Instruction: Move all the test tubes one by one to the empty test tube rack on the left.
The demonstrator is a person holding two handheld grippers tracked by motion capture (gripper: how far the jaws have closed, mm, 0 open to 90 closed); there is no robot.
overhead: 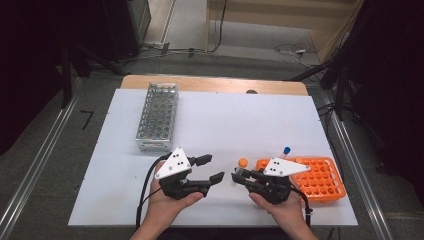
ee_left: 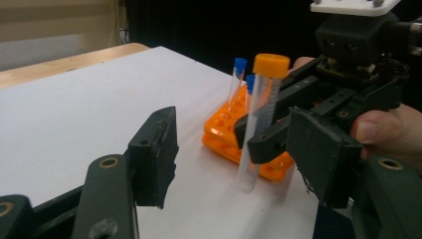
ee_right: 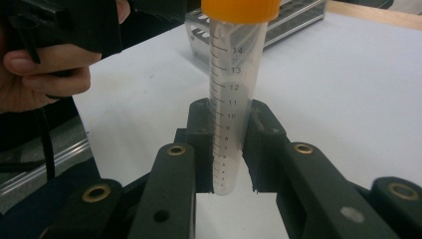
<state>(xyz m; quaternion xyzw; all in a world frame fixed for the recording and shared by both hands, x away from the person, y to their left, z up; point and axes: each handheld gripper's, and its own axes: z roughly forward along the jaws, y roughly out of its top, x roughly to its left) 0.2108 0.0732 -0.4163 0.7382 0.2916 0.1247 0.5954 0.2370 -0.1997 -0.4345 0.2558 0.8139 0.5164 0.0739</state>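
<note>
While gripped (right tongs (ee_right: pixel 226 149)) tube (ee_right: pixel 234 99) upright | white table (overhead: pixel 240 120)

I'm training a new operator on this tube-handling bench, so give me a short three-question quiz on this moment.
1. True or false: the right gripper is clamped on the orange-capped tube.
2. Which rack is nearer the right gripper: A) metal rack B) orange rack?
3. Fill in: the left gripper has its jaws ____.

Key: 1 true; 2 B; 3 open.
</note>
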